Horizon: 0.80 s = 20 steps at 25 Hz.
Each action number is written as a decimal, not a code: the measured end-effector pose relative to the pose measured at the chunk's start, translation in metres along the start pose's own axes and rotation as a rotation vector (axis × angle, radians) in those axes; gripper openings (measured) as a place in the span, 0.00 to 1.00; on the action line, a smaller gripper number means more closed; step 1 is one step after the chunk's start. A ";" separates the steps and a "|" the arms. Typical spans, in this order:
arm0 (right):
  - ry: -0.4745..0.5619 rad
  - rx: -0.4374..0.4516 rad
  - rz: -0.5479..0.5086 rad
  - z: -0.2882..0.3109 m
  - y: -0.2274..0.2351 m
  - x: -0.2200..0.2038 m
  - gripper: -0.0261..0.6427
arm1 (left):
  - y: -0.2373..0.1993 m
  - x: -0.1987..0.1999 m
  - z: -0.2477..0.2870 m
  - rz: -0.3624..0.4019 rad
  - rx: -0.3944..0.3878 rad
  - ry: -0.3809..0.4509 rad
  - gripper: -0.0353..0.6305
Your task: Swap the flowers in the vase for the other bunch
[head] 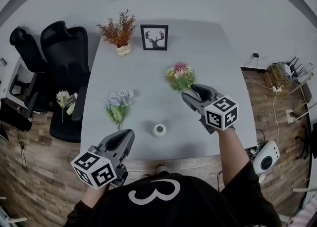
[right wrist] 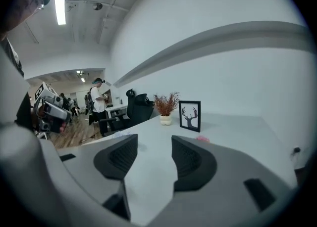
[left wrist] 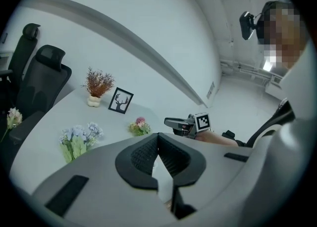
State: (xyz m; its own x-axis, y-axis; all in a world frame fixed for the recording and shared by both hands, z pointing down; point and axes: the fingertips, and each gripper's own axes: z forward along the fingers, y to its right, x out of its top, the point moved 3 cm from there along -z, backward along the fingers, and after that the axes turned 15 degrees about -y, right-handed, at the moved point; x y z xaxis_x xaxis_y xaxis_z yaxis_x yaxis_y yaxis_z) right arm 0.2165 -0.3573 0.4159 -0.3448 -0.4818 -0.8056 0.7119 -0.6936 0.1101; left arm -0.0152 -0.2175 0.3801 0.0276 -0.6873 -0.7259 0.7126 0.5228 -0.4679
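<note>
Right gripper (head: 190,91) open and empty, tips just beside the pink bunch (head: 181,76). Left gripper (head: 126,139) shut, blue bunch (head: 119,106) stems pointing back at it. Vase (head: 159,130) stands between.

The left gripper (left wrist: 158,136) has its black jaws meeting at the tips, with nothing caught between them. Beyond it lies the pale table (left wrist: 148,114). A blue and white bunch (left wrist: 77,139) lies near the table's left edge, and a pink bunch (left wrist: 139,127) lies further in, just beside the tips of the right gripper (left wrist: 167,121). A dried red plant (left wrist: 97,85) and a framed deer picture (left wrist: 121,101) stand along the far edge. Black chairs (left wrist: 44,75) stand off the left edge.
</note>
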 end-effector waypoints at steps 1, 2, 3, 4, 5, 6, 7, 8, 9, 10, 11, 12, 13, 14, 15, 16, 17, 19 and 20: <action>-0.015 -0.013 -0.008 0.005 0.010 0.001 0.37 | -0.004 0.002 0.002 -0.011 0.011 0.005 0.07; -0.029 -0.029 -0.018 0.011 0.019 0.001 0.41 | -0.008 0.004 0.004 -0.023 0.020 0.009 0.07; -0.044 -0.046 -0.027 0.018 0.029 0.002 0.46 | -0.012 0.005 0.006 -0.034 0.028 0.010 0.07; -0.058 -0.064 -0.034 0.025 0.038 0.001 0.52 | -0.015 0.006 0.008 -0.043 0.035 0.010 0.07; -0.073 -0.081 -0.037 0.032 0.047 0.000 0.55 | -0.016 0.006 0.011 -0.050 0.039 0.009 0.07; -0.090 -0.095 -0.039 0.041 0.055 -0.002 0.57 | -0.017 0.005 0.013 -0.054 0.043 0.006 0.07; -0.111 -0.107 -0.041 0.049 0.061 -0.006 0.62 | -0.018 0.004 0.016 -0.056 0.047 0.002 0.07; -0.133 -0.117 -0.046 0.058 0.068 -0.009 0.66 | -0.020 0.003 0.017 -0.061 0.052 -0.002 0.07; -0.155 -0.129 -0.054 0.067 0.073 -0.012 0.69 | -0.023 0.002 0.019 -0.070 0.058 -0.005 0.07; -0.174 -0.140 -0.064 0.076 0.079 -0.014 0.72 | -0.027 0.001 0.020 -0.082 0.064 -0.008 0.07; -0.193 -0.149 -0.073 0.084 0.084 -0.015 0.73 | -0.030 -0.001 0.021 -0.095 0.071 -0.010 0.07; -0.210 -0.155 -0.080 0.091 0.089 -0.017 0.75 | -0.034 -0.002 0.022 -0.106 0.078 -0.012 0.07; -0.228 -0.157 -0.084 0.099 0.095 -0.018 0.76 | -0.037 -0.003 0.022 -0.114 0.085 -0.013 0.07; -0.247 -0.154 -0.083 0.106 0.101 -0.020 0.76 | -0.038 -0.003 0.022 -0.119 0.091 -0.015 0.07; -0.268 -0.149 -0.078 0.113 0.107 -0.023 0.76 | -0.040 -0.004 0.022 -0.120 0.097 -0.018 0.07; -0.288 -0.147 -0.072 0.120 0.114 -0.025 0.76 | -0.041 -0.004 0.021 -0.119 0.103 -0.020 0.07; -0.309 -0.146 -0.066 0.127 0.121 -0.027 0.76 | -0.042 -0.005 0.020 -0.119 0.109 -0.022 0.07; -0.350 -0.143 -0.051 0.139 0.133 -0.030 0.76 | -0.048 -0.010 0.018 -0.134 0.122 -0.031 0.07; -0.375 -0.138 -0.041 0.146 0.138 -0.032 0.76 | -0.051 -0.014 0.018 -0.148 0.127 -0.036 0.07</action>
State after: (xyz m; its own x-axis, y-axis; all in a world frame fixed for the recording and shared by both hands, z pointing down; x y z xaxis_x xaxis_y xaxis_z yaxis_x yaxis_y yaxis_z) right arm 0.2363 -0.5153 0.5419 -0.5560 -0.6346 -0.5368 0.7596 -0.6501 -0.0181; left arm -0.0397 -0.2433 0.4234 -0.0608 -0.7708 -0.6341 0.7936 0.3481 -0.4991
